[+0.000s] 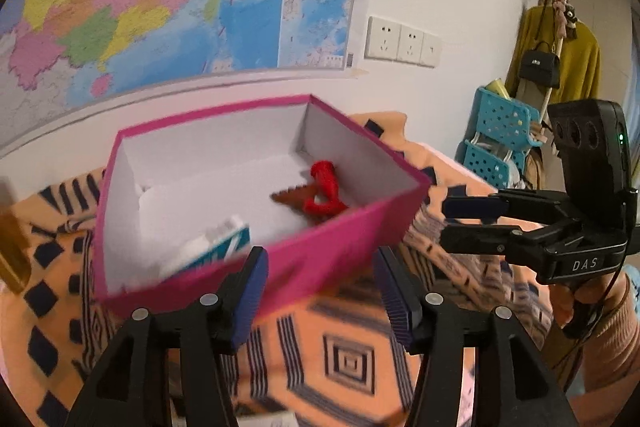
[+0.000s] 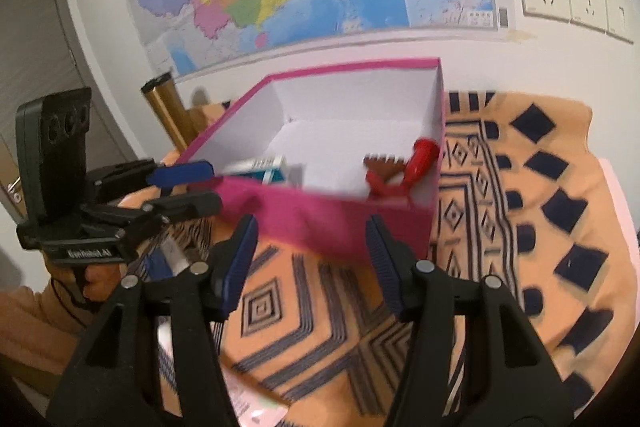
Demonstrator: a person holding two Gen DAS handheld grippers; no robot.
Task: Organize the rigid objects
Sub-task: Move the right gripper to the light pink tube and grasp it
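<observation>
Both tools, left tool [image 1: 320,283] and right tool [image 2: 310,259], hover spread and empty before the pink box [image 1: 320,255] on the patterned cloth [image 1: 348,359], which holds a red toy [image 1: 326,193], brown comb-like piece [image 1: 294,197] and white-teal carton [image 1: 216,247].

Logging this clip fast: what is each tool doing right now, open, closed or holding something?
Left tool: open, holding nothing, just short of the pink box.
Right tool: open, holding nothing, also facing the box.
</observation>
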